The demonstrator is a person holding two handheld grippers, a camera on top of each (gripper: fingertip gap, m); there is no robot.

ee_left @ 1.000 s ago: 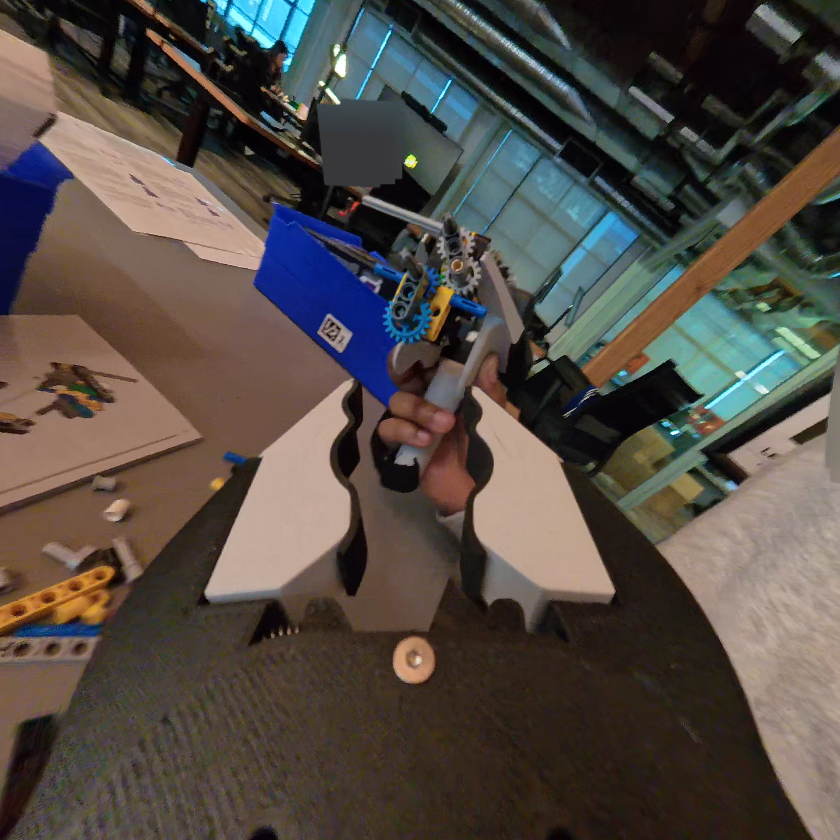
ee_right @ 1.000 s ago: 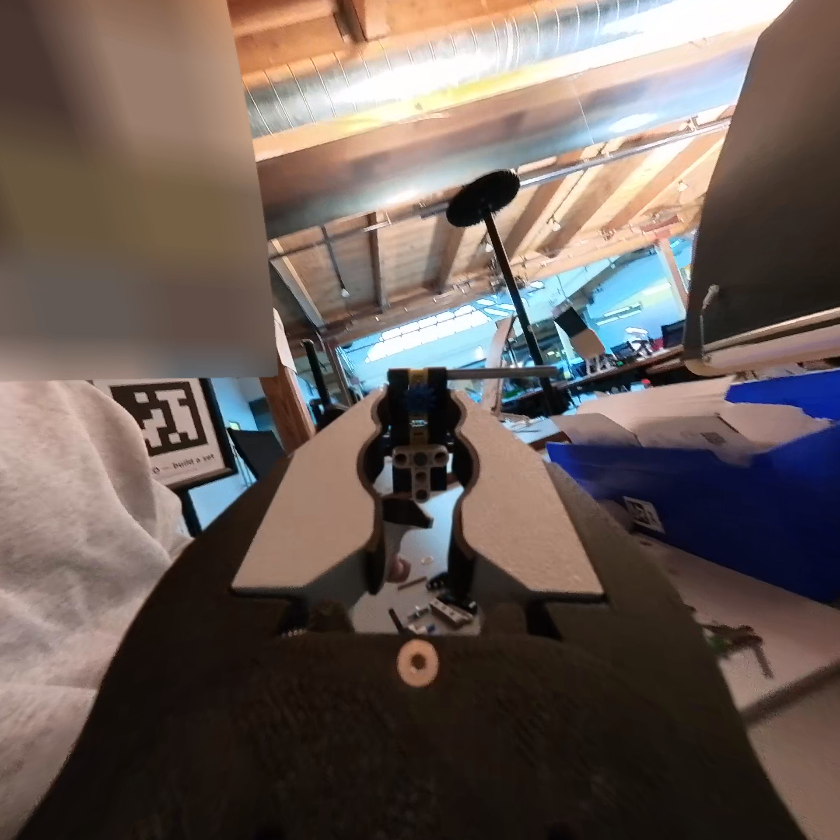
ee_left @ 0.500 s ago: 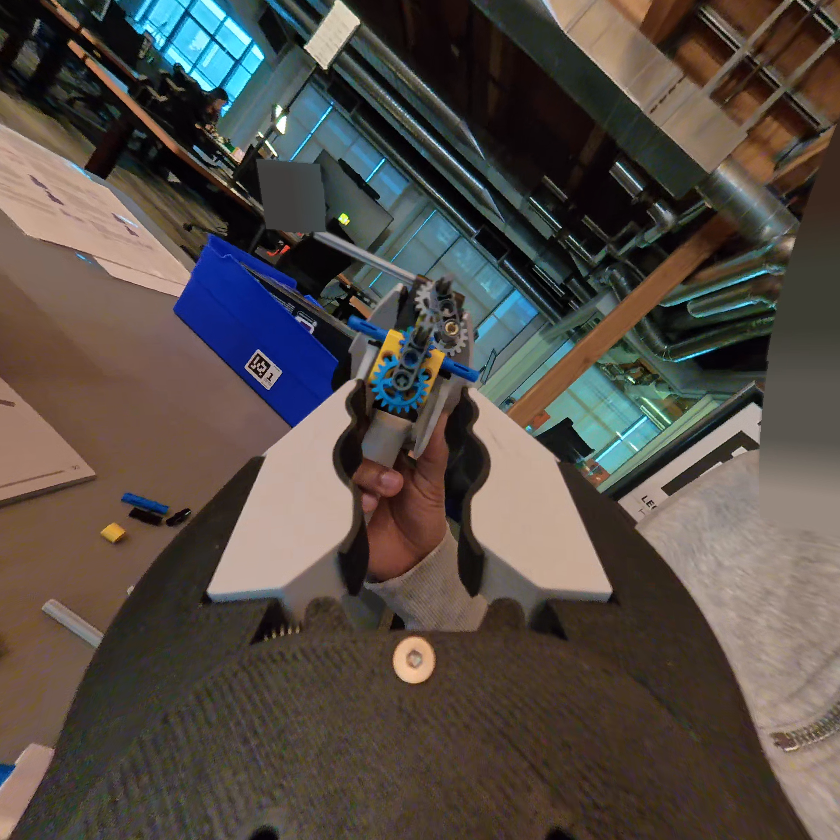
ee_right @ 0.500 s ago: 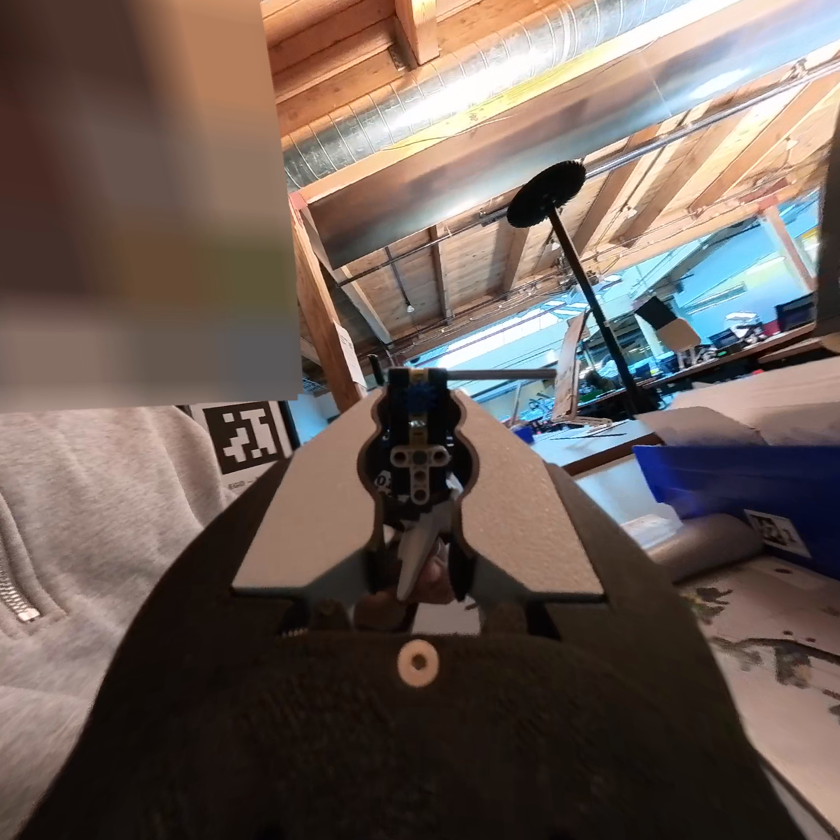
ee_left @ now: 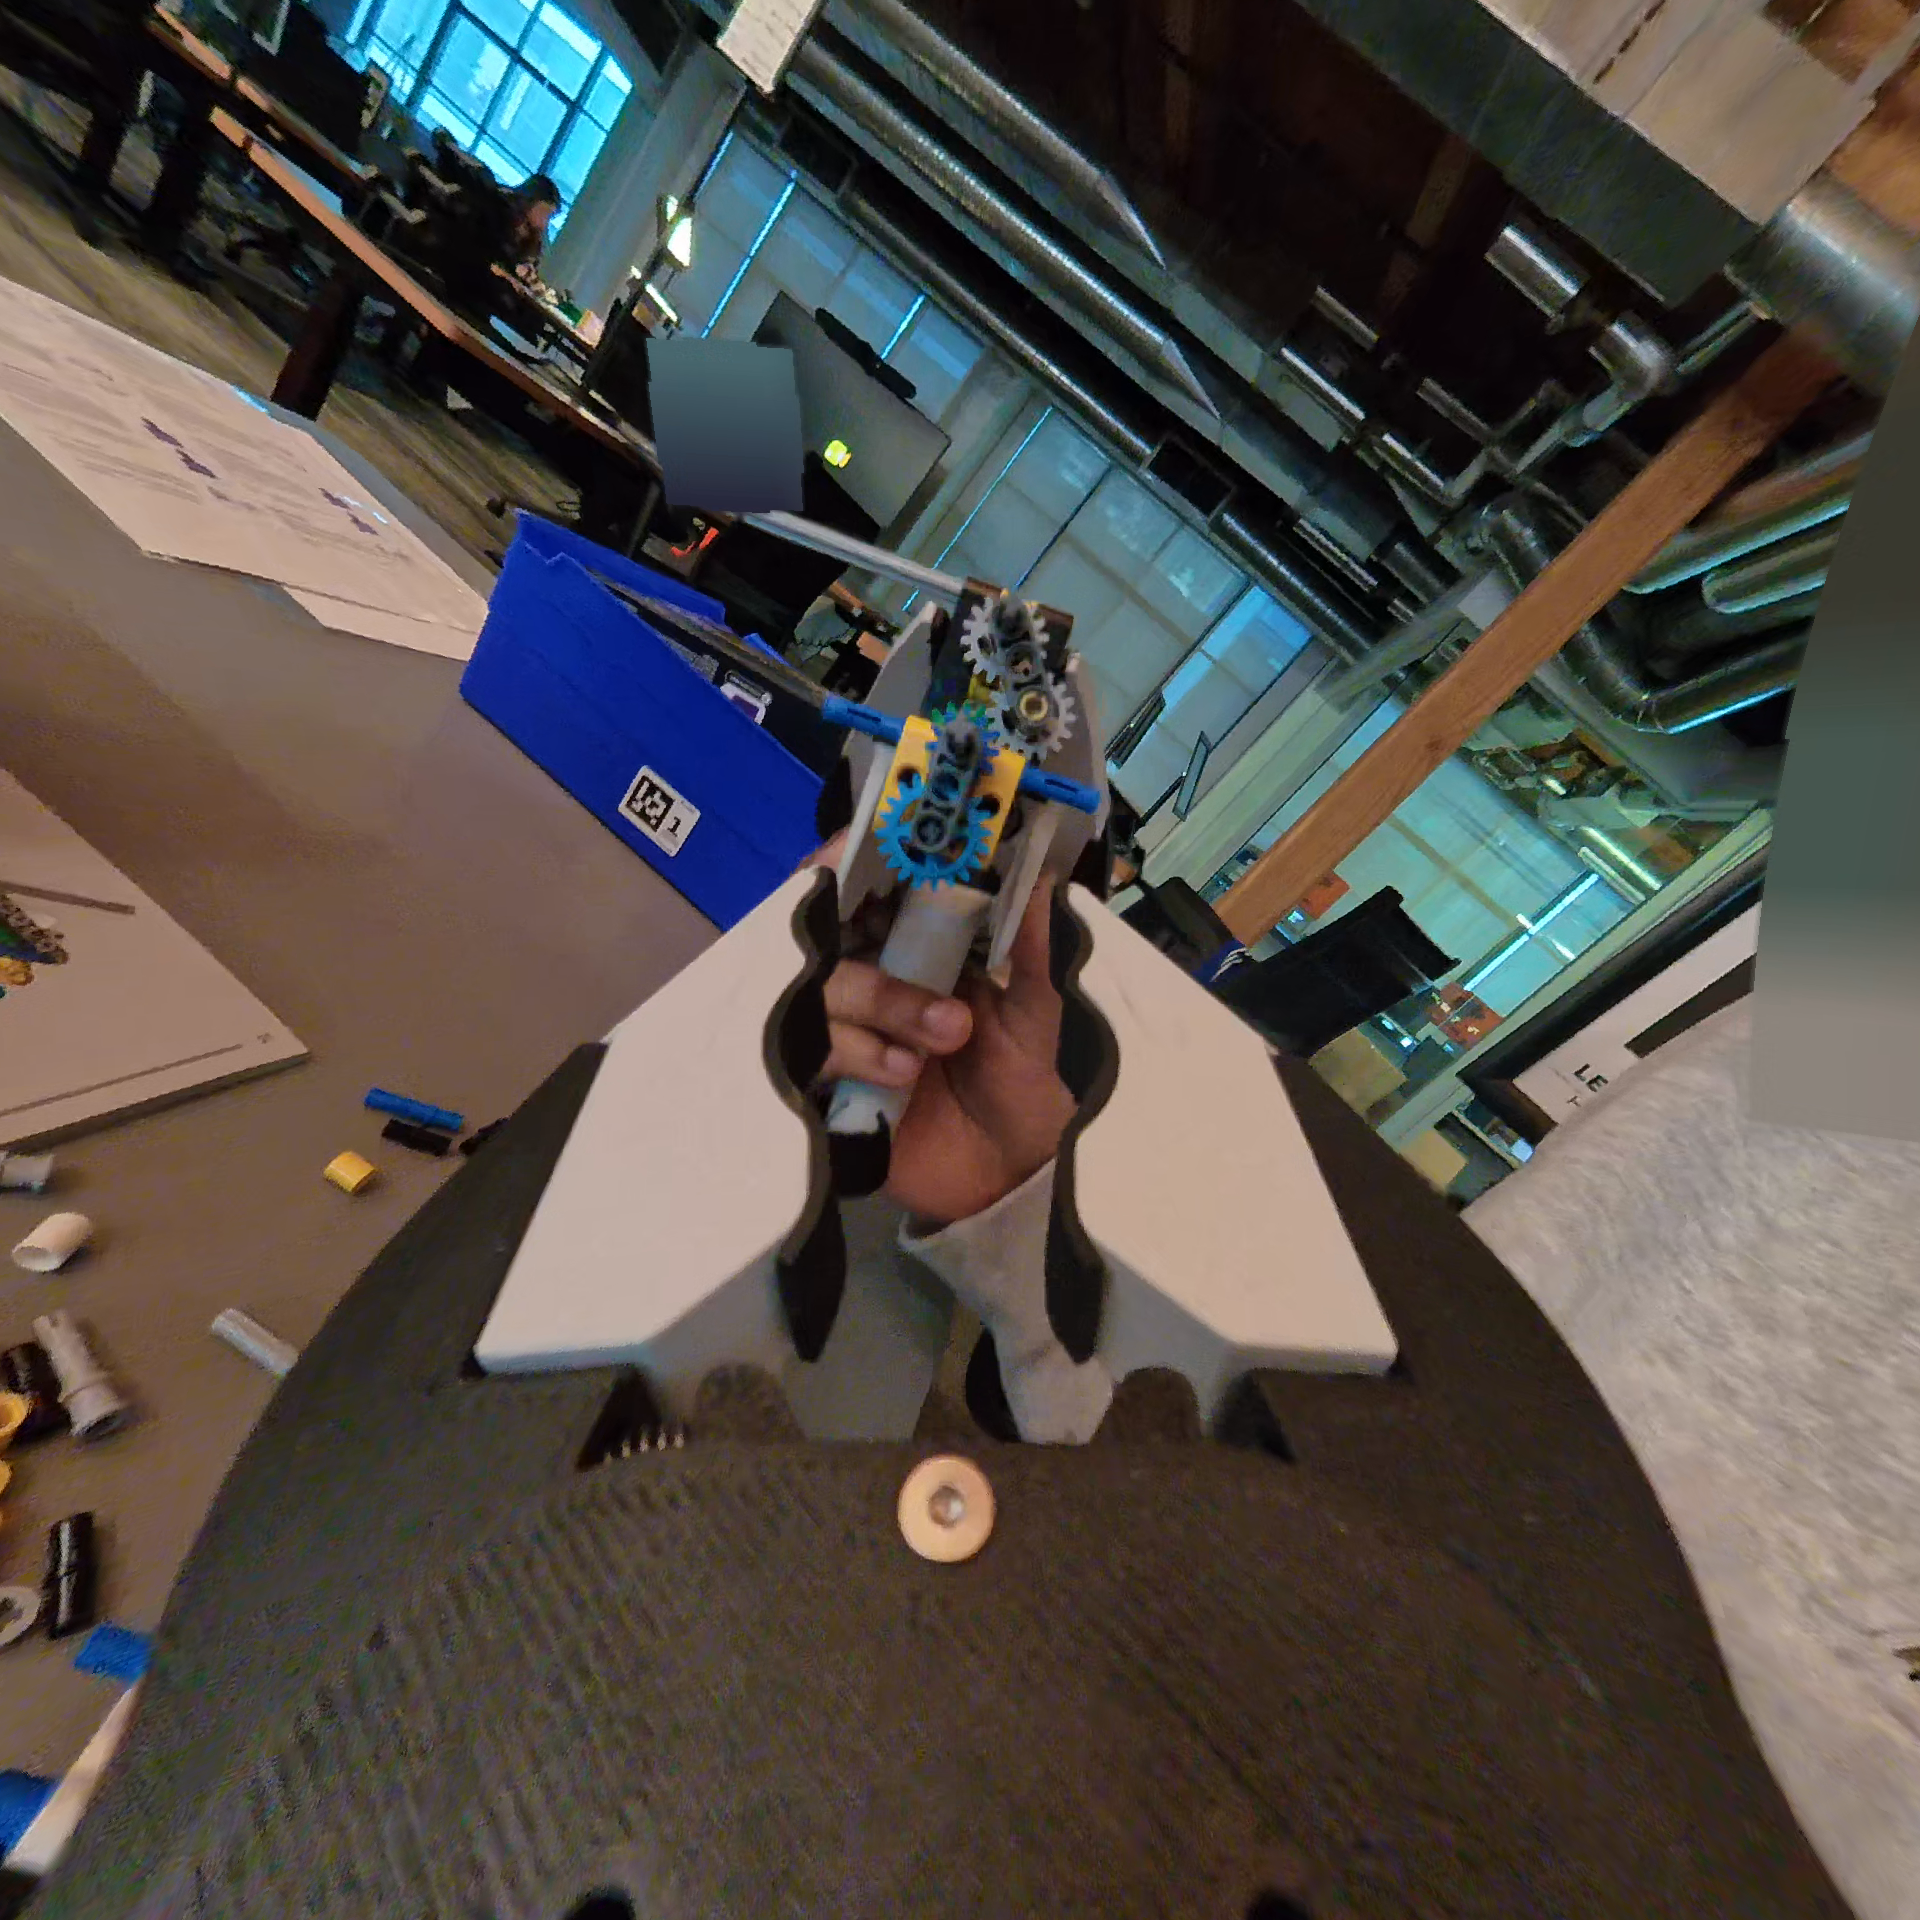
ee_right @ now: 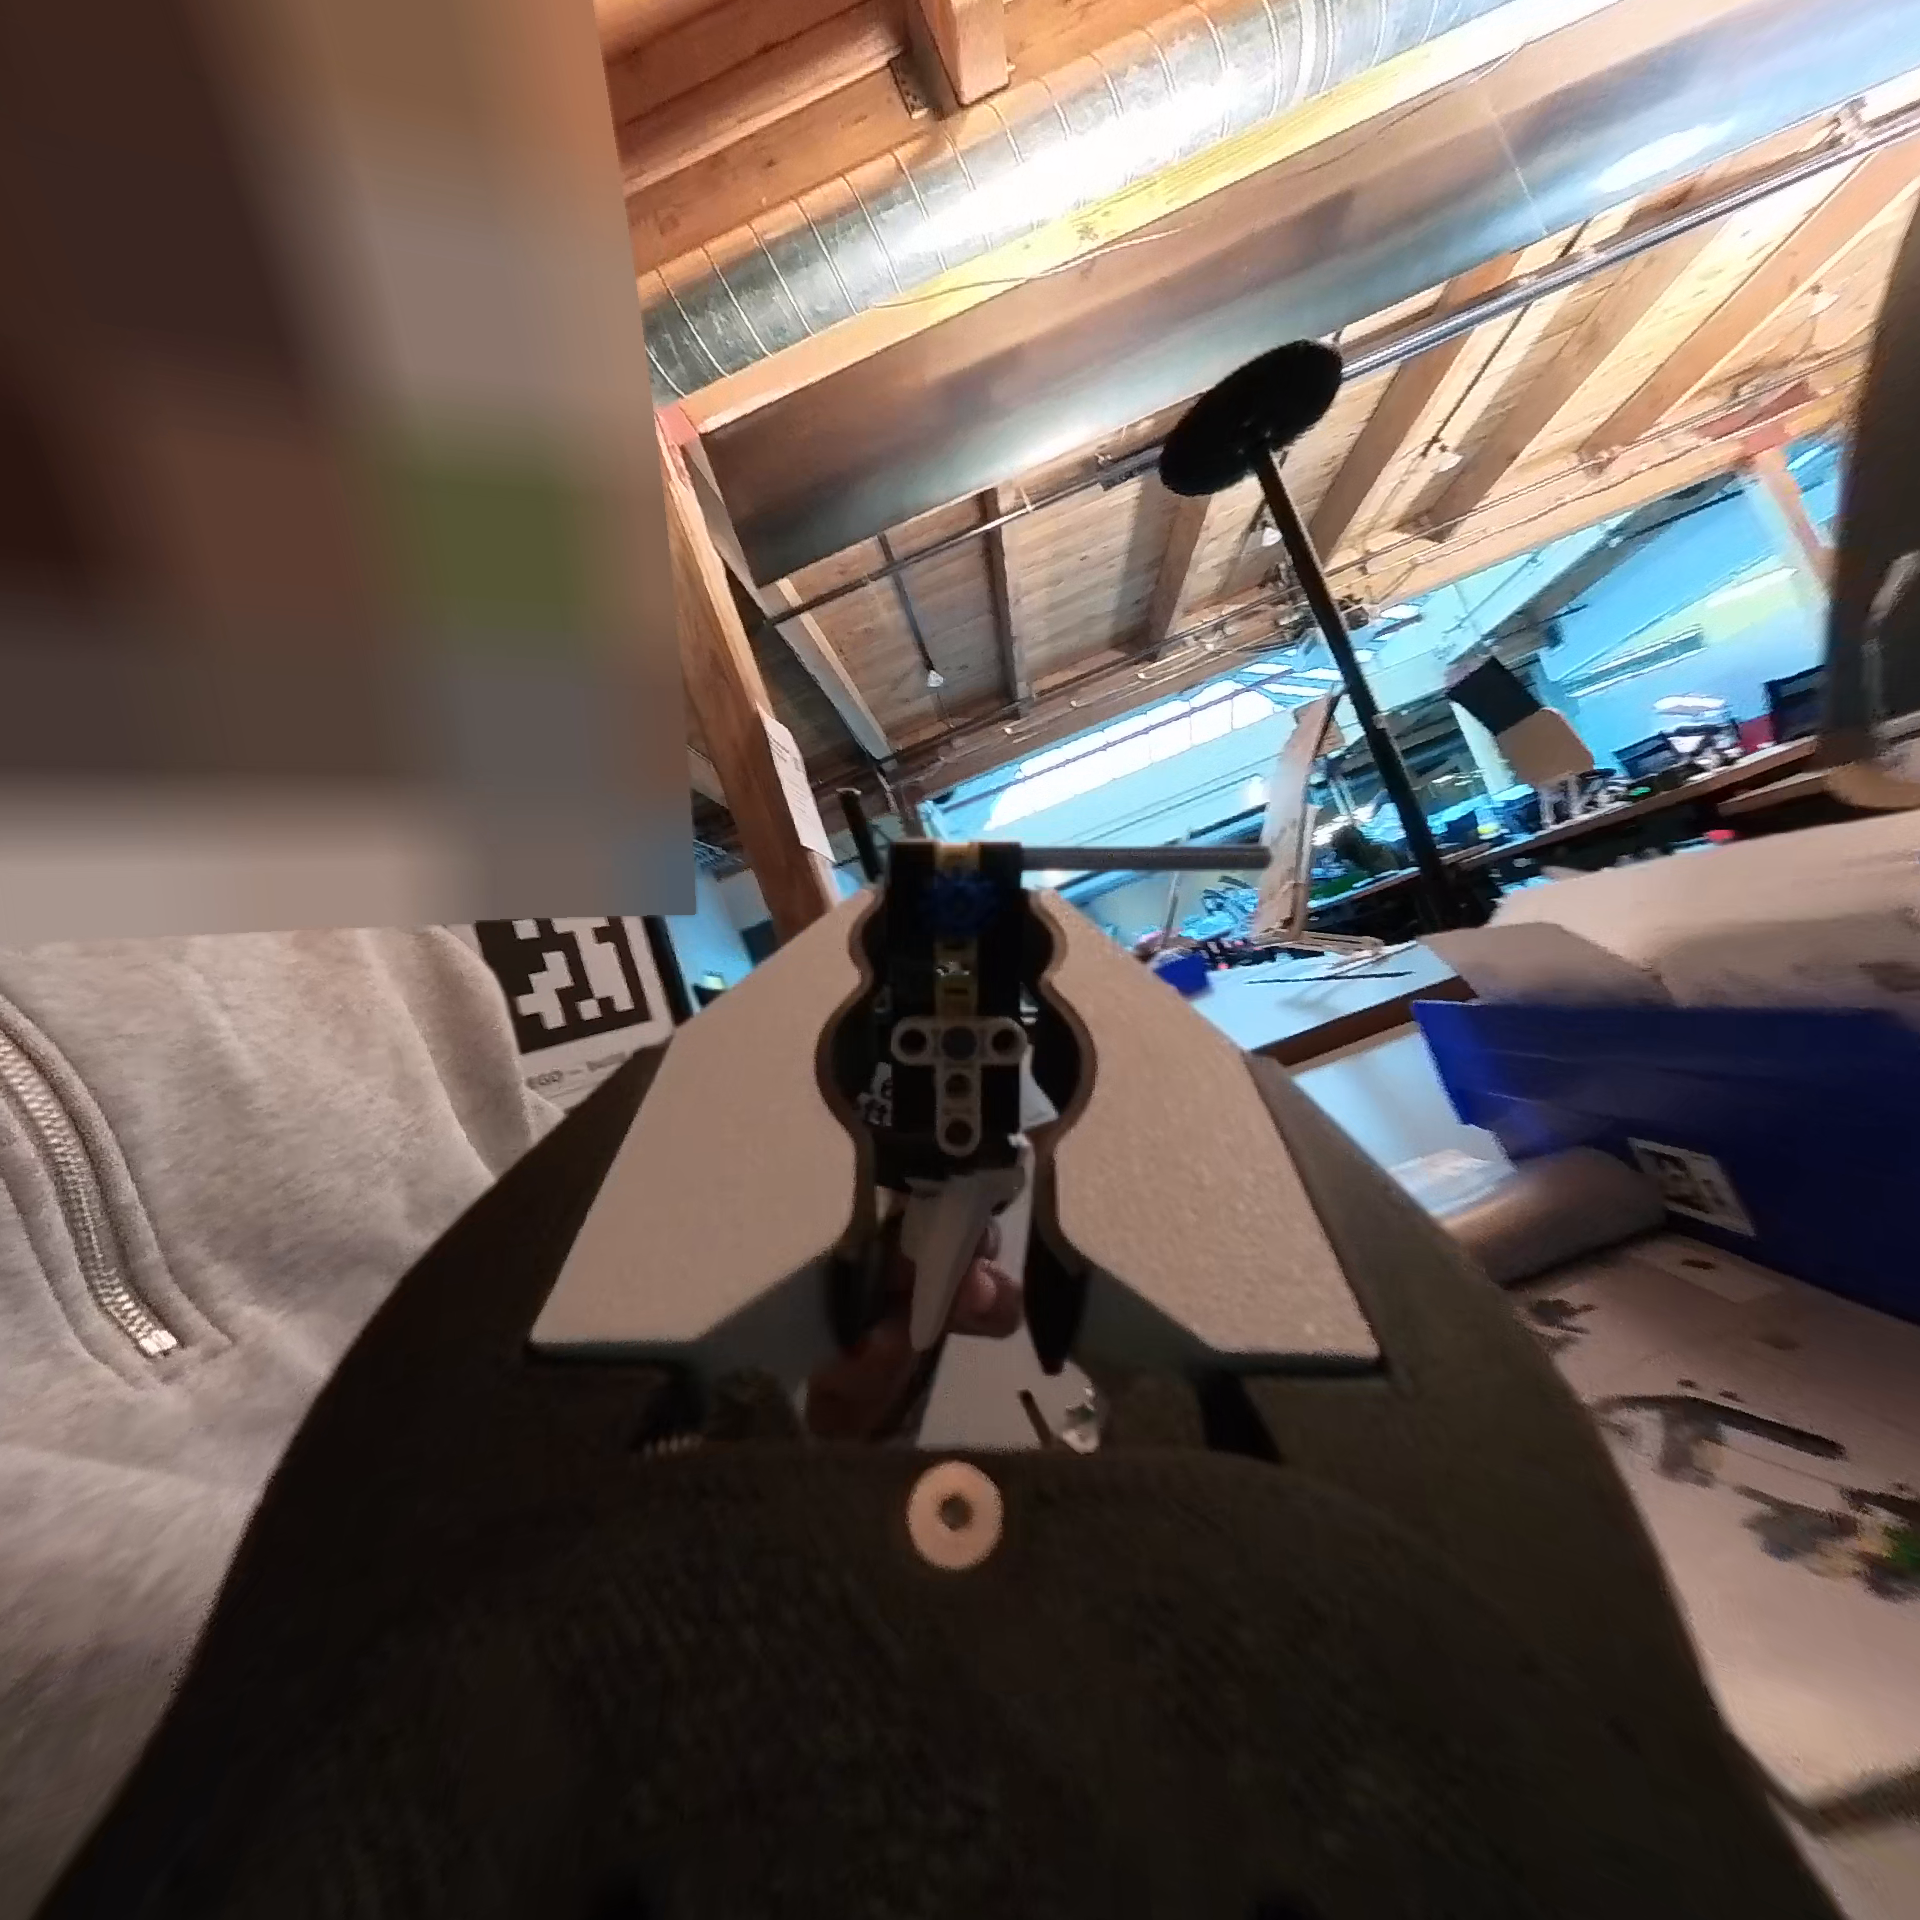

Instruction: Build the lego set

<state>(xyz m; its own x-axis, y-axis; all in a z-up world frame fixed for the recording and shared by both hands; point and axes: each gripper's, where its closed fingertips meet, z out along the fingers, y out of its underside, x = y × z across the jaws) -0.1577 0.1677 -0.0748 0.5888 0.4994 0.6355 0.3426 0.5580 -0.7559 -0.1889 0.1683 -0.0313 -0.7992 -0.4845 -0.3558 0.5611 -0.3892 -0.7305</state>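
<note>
right gripper [ee_right: 956, 997]: clamped on gear assembly [ee_right: 956, 1049] at fingertips | left gripper [ee_left: 940, 997]: spread apart, nothing between fingers, gear assembly [ee_left: 961, 769] just beyond tips

1. Your left claw [ee_left: 940, 914] shows smooth matt grey plastic fingers [ee_left: 665, 1174] on a rough, ribbed black body.
2. The lego assembly [ee_left: 961, 769] you're holding is glossy plastic: blue gear, yellow block, grey gears.
3. That blue bin [ee_left: 623, 717] looks like smooth, slightly shiny plastic.
4. The worktop [ee_left: 312, 831] reads matt brown and smooth, with flat paper sheets [ee_left: 197, 468] on it.
5. Your sleeve [ee_right: 260, 1143] is soft grey fleecy cloth with a metal zip.
6. Overhead, rough wooden beams [ee_right: 1039, 384] and a dull metal duct [ee_right: 1039, 177].
</note>
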